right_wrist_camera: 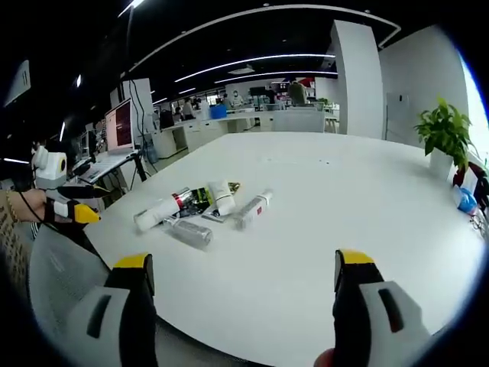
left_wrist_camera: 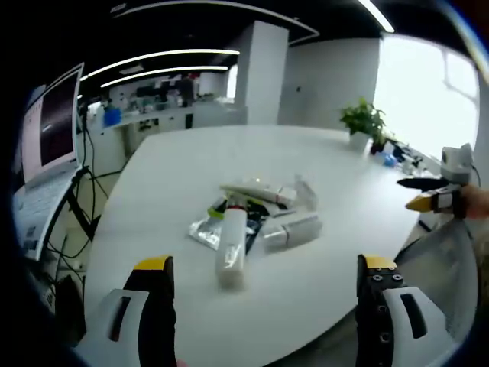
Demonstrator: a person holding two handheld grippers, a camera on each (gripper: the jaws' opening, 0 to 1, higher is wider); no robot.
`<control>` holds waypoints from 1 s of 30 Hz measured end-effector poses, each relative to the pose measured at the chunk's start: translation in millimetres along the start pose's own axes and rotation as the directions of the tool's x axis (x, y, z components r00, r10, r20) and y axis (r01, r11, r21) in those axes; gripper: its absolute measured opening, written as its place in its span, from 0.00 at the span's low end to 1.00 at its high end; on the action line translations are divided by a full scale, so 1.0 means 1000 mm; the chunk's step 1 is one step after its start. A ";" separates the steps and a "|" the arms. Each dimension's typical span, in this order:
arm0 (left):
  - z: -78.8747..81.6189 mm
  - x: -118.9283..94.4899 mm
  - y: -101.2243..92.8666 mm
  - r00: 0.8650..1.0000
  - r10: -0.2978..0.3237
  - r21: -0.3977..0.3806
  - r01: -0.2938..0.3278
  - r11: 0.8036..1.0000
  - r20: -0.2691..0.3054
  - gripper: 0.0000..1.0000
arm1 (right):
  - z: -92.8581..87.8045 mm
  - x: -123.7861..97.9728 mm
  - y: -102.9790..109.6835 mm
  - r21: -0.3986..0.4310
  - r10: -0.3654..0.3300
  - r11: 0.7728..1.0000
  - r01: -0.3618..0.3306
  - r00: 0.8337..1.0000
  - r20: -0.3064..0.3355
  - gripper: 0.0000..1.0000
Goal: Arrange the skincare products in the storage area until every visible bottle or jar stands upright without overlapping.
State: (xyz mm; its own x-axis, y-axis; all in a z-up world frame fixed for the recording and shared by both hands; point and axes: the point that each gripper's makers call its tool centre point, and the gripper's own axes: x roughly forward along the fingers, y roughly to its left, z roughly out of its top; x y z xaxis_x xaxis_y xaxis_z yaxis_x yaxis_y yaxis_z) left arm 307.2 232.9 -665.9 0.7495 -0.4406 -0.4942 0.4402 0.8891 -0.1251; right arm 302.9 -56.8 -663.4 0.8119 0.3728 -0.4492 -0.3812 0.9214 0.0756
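While the left gripper [left_wrist_camera: 263, 277] hangs spread and empty, a white plastic tube [left_wrist_camera: 232, 245] lies flat among heaped skincare on the white table [left_wrist_camera: 306, 160]: light, soft, best pinched mid-body. Right gripper view: right gripper [right_wrist_camera: 243, 275] likewise wide, holding nothing; a clear slippery bottle [right_wrist_camera: 186, 232] rests sideways.

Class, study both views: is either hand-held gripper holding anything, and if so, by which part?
Nothing is held. The left hand-held gripper and right hand-held gripper are open, short of the skincare products lying on the table.

Labels on the heaped skincare tubes [left_wrist_camera: 256, 218] are too blurred and small to read.
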 end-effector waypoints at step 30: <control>-0.002 0.001 0.000 1.000 -0.008 -0.004 0.008 1.000 -0.011 0.97 | -0.009 0.004 0.002 -0.006 0.014 1.000 -0.014 0.998 -0.056 0.98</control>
State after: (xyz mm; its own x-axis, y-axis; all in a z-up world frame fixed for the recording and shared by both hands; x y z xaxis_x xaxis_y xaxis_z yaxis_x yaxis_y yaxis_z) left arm 307.1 232.4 -668.3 0.7402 -0.4463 -0.5030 0.4443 0.8860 -0.1324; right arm 301.4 -54.1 -673.3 0.7807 0.3785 -0.4971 -0.3953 0.9154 0.0761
